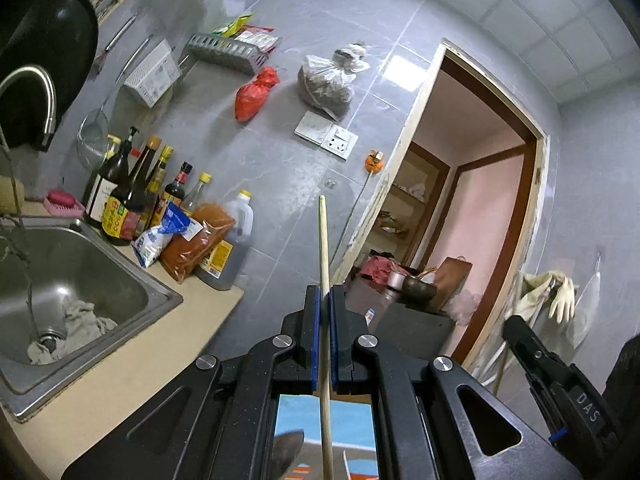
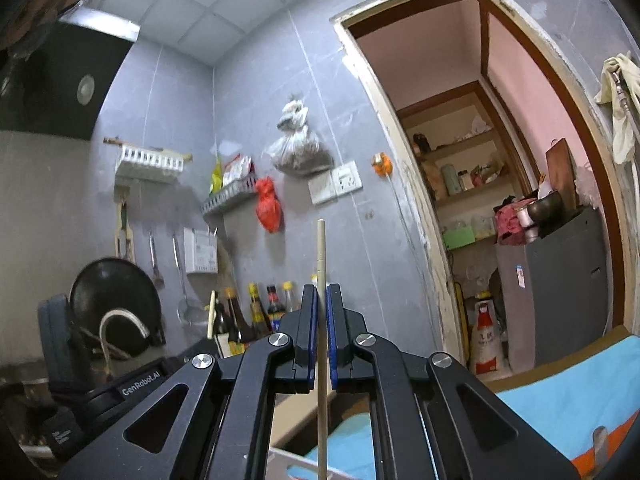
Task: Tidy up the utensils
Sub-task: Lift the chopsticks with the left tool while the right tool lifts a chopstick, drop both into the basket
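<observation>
Left wrist view, reading left to right: a steel sink (image 1: 80, 264) with a crumpled rag sits in a beige desk (image 1: 132, 364); behind it stands a cluster of sauce bottles (image 1: 136, 196) against a grey tiled wall. At centre, the left hand-held gripper (image 1: 325, 300) has its blue-padded jaws pressed together on a pale wooden chopstick (image 1: 323, 240), which rises upright above the fingertips and runs down between the fingers, out of the frame's lower edge. Farther right is an open doorway (image 1: 480, 208), and at the far right edge part of the other gripper tool shows.

Right wrist view, left to right: a black wok (image 2: 116, 300) leans beside a curved faucet; ladles hang on the wall; a white slotted rack (image 2: 150, 164) is mounted higher up. At centre, the right hand-held gripper (image 2: 322, 300) pinches a second chopstick (image 2: 321, 252), also upright, its lower end passing down toward a white container edge over a blue cloth (image 2: 560, 396).

Each tool appears to be carrying one chopstick, lifted clear of any surface, so the step in hand looks like transport. No utensil holder is clearly identifiable. The next move likely calls for lowering each chopstick steadily into its destination before loosening the grip.
</observation>
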`<state>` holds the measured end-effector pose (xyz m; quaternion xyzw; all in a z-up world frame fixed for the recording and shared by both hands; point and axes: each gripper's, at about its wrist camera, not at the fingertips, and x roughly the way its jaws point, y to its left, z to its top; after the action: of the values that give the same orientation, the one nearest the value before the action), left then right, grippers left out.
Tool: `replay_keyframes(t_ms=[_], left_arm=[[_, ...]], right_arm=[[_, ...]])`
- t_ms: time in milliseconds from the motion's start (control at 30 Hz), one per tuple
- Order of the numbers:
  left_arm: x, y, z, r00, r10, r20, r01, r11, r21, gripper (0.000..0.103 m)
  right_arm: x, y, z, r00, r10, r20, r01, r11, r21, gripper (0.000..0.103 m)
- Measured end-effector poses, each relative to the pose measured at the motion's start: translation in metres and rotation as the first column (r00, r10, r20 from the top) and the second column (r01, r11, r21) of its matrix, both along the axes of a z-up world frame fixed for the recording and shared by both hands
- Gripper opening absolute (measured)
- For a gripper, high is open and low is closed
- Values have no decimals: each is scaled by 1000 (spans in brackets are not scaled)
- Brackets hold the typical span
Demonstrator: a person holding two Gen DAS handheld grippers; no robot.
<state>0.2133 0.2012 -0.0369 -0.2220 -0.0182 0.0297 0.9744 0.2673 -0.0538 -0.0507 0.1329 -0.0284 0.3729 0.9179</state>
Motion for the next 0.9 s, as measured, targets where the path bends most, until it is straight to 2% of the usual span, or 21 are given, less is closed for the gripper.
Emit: replay_keyframes(t_ms=[167,333,500,633,800,867,900], left_arm=[[0,-9,-10,999,-13,-35,15,999,42,2],[-6,-17,-13,993,-58,-105,63,997,51,2],[-10,-22,-12,978,-123,-170,128,992,17,6],[-17,-30,0,971,-143,-191,150,989,20,36],[-31,-46,29,973,-129,-189,139,989,41,60],[-36,-56,44,973,-122,-195,136,989,60,75],[-37,-62,51,973,-116,-202,133,988,73,78]], right_arm=[[-3,5,-10,1000,11,-1,-12,999,-49,3],[-6,2,-9,999,39,-11,-40,996,-78,4],[-7,-6,-7,997,52,-50,-57,994,-97,5],[-9,-12,0,994,63,-85,-72,992,-105,13],[-17,-35,25,993,71,-99,-78,995,-69,23],[-20,-49,39,993,57,-106,-64,996,-62,30],[-21,-54,43,993,49,-108,-56,996,-62,41]])
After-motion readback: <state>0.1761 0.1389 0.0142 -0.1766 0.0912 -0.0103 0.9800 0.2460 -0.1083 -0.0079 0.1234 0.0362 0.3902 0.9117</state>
